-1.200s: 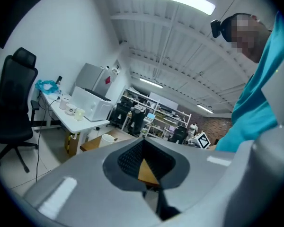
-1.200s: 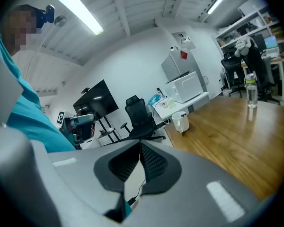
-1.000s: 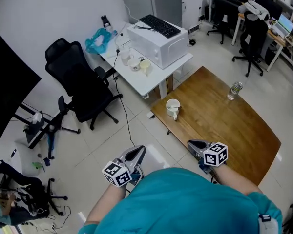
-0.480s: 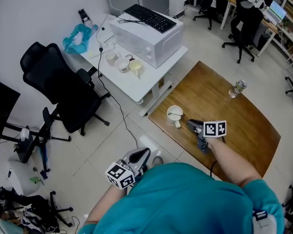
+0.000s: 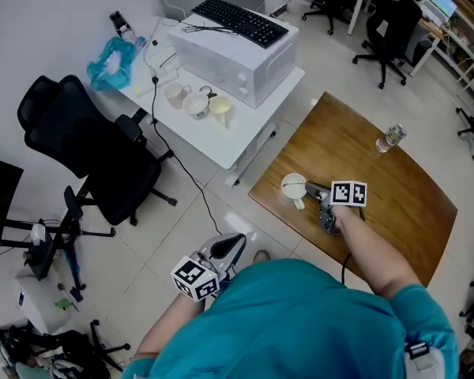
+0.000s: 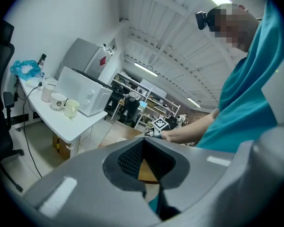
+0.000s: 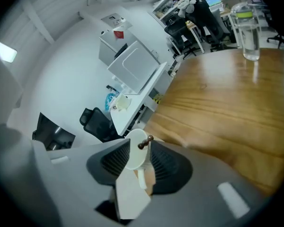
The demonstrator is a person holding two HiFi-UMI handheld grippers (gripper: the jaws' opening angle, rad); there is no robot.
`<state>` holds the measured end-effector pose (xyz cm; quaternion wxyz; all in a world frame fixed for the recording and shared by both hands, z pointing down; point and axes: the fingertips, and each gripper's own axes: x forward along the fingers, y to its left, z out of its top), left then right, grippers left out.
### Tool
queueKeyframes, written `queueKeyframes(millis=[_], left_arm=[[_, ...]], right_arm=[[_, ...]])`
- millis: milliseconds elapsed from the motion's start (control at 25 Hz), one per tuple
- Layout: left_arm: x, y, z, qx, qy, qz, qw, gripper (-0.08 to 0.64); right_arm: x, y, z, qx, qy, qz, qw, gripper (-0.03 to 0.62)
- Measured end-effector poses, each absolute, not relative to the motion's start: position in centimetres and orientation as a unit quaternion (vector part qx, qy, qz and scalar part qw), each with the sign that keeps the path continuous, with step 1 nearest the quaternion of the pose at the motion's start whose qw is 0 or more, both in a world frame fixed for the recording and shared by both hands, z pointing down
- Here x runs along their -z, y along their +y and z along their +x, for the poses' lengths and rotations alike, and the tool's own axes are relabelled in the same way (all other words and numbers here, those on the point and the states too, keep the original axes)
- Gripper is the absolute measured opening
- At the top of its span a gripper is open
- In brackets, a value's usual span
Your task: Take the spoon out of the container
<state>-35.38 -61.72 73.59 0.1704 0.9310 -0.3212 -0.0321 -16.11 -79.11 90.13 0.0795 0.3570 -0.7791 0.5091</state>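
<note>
Grey left gripper (image 5: 231, 243) nearest, low over floor tiles (image 5: 182, 219) beside the body, jaws pressed together, empty. Right gripper (image 5: 311, 189) out over wooden table (image 5: 379, 200), jaws spread, white mug (image 5: 293, 185) framed between them, contact unclear. Spoon (image 7: 145, 142) inside mug, dark handle end poking above rim. Water bottle (image 5: 389, 138) upright, farther back.

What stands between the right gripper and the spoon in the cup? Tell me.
Nothing visible does. The right gripper has its jaws apart and aims at the white cup on the wooden table. The spoon pokes its dark handle end above the rim, uncovered.
</note>
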Motion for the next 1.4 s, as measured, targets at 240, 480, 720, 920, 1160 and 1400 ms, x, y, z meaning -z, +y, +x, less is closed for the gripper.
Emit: queueKeyframes(millis=[240,480,720,920,1160,1400], left_arm=[[-73.7,-62.4,-37.4,0.033,-0.326,0.929,0.173,0.002],[-73.9,-62.6,-38.6,0.037,-0.337,0.922,0.186,0.002],[-73.9,-62.2,-39.1,0.034,-0.342,0.922,0.179,0.002],[-74.1,-61.9,-39.5,0.033,-0.344,0.920,0.184,0.002],[-74.2,-61.6,-39.7,0.036,-0.347,0.919,0.186,0.002],[-74.1,-61.7,-40.0,0.042,-0.345,0.919,0.187,0.002]], right_arm=[[-91.3,-80.0,-16.1,-0.521,-0.766,0.366,0.087,0.133],[-91.9,-81.8,-15.6,-0.525,-0.760,0.371,0.097,0.141],[-90.1,-82.1,-17.0,-0.482,-0.800,0.338,0.118,0.138],[-89.6,-83.0,-18.3,-0.431,-0.826,0.329,0.154,0.138],[-90.7,-82.8,-18.6,-0.418,-0.827,0.317,0.202,0.057],[-88.5,-82.3,-18.4,-0.396,-0.847,0.305,0.181,0.041]])
